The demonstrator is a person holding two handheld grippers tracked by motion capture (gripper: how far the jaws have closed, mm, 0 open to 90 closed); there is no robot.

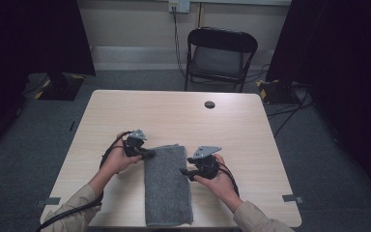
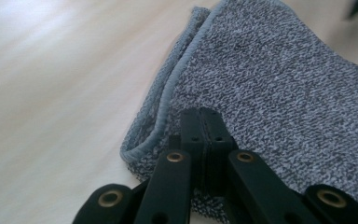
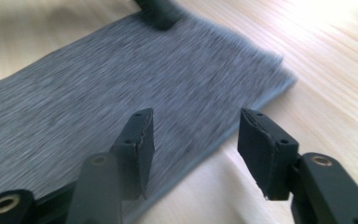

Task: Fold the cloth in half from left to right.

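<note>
A grey knitted towel (image 1: 166,188) lies folded into a long strip on the wooden table (image 1: 183,116), running from the middle to the front edge. My left gripper (image 1: 150,153) is at the towel's far left corner. In the left gripper view its jaws are shut, pads together, tips resting on the towel (image 2: 270,79) just inside the hemmed edge; I see no cloth between them. My right gripper (image 1: 186,170) is at the towel's right edge. It (image 3: 193,140) stands open, one jaw over the towel (image 3: 98,93) and one over bare wood, nothing between them.
A round dark grommet (image 1: 209,104) sits near the table's far edge. A black folding chair (image 1: 220,55) stands behind the table. Dark curtains hang at both sides. Bare wood lies left, right and beyond the towel.
</note>
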